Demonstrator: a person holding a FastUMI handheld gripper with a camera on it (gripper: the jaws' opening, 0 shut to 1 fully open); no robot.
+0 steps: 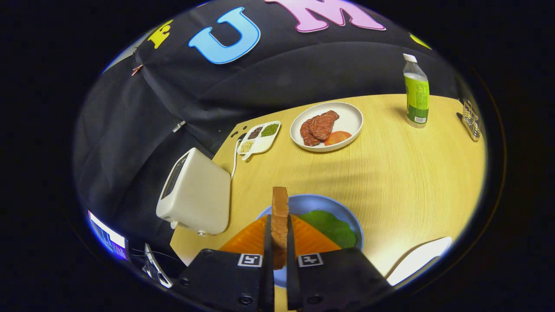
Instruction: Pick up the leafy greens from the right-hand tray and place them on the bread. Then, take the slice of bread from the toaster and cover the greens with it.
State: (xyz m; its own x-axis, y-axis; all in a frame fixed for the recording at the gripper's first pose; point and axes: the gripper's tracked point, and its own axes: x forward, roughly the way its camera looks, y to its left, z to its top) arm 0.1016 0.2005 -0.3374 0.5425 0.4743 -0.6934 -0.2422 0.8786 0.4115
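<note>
My gripper (278,242) is shut on a slice of bread (280,216), held upright on its edge between the two fingers. Below and just beyond the fingers lies a blue plate (318,203). On it rest an orange-toned slice of bread (310,240) and the leafy greens (331,227), which lie on its right side. The white toaster (195,193) stands left of the plate on the wooden table (407,173), its slot facing up.
Farther back sit a white plate (351,125) with meat and tomato, and a small divided dish (260,138) of seeds. A green-labelled bottle (416,91) stands far right, a small wire rack (471,119) beyond it. A white tray's rim (418,259) shows near right.
</note>
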